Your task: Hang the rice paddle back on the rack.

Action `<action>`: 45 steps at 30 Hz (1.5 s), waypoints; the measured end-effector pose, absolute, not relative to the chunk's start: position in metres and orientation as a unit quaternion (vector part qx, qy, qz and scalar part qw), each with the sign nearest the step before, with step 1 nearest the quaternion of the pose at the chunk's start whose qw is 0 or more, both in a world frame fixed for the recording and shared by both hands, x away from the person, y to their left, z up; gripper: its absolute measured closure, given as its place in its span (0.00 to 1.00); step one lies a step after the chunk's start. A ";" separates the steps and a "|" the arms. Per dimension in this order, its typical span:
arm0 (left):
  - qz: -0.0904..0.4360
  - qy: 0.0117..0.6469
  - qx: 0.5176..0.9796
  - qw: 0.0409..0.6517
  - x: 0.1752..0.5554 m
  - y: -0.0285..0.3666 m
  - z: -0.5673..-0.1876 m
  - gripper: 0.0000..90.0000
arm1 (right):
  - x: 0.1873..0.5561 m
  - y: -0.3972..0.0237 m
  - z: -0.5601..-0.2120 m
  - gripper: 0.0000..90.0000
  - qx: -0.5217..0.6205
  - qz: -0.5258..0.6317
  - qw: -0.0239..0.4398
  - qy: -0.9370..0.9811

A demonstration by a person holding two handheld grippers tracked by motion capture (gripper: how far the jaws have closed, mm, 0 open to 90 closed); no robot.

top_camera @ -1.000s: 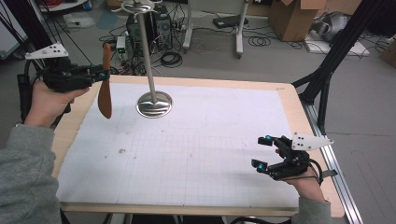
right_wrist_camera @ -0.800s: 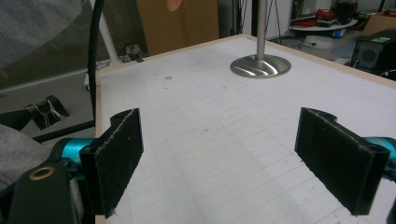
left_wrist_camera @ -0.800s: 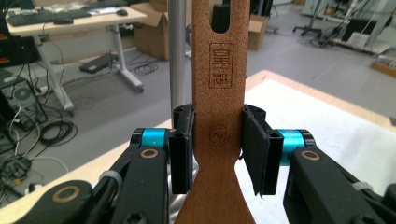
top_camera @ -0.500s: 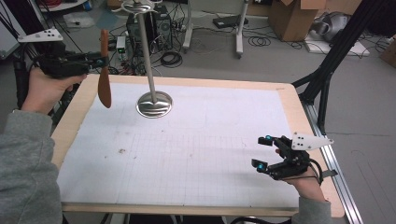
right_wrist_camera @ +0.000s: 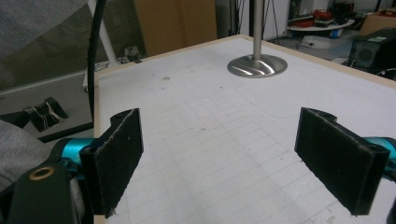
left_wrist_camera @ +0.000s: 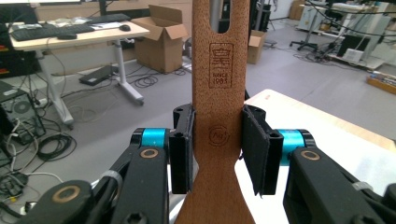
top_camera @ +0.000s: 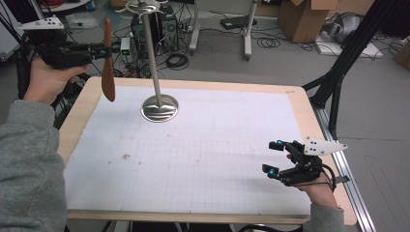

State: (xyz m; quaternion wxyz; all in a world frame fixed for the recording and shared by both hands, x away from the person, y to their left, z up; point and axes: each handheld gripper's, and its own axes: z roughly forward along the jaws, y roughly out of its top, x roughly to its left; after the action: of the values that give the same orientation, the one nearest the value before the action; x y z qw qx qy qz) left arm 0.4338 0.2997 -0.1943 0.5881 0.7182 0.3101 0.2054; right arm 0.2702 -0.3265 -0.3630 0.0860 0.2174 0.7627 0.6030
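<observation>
right tongs: held low at the near right corner of the bench, jaws spread wide, nothing between the pads; no part taken in the work at this moment
bench: covered by a white gridded sheet, bare apart from the stand; a small dark speck is seen on its left half
left tongs: raised off the far left corner, clamped on the spatula; in the left gripper view both pads are pressed flat on the handle sides just below the stamped mark
spatula: wooden, hung upright with blade down and slotted handle end up, off the bench, left of the pole
stand: round metal base on the far side of the sheet, thin pole rising to a top fitting with hooks
progress: pickup is judged done; the hanging on the top fitting is left, as is the release
obstacles: the pole stands close beside the blade; cables, a box and desk legs are seen on the floor beyond, well clear
</observation>
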 end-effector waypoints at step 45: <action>0.208 0.330 0.701 0.597 0.461 0.279 -0.170 0.73 | 0.266 -0.336 -0.359 0.16 0.219 0.608 0.097 0.757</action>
State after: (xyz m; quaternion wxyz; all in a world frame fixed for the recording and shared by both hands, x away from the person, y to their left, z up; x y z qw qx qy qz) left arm 0.4612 0.2788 -0.1704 0.5972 0.7008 0.3300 0.2082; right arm 0.2664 -0.3362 -0.3590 0.0966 0.2193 0.7566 0.6084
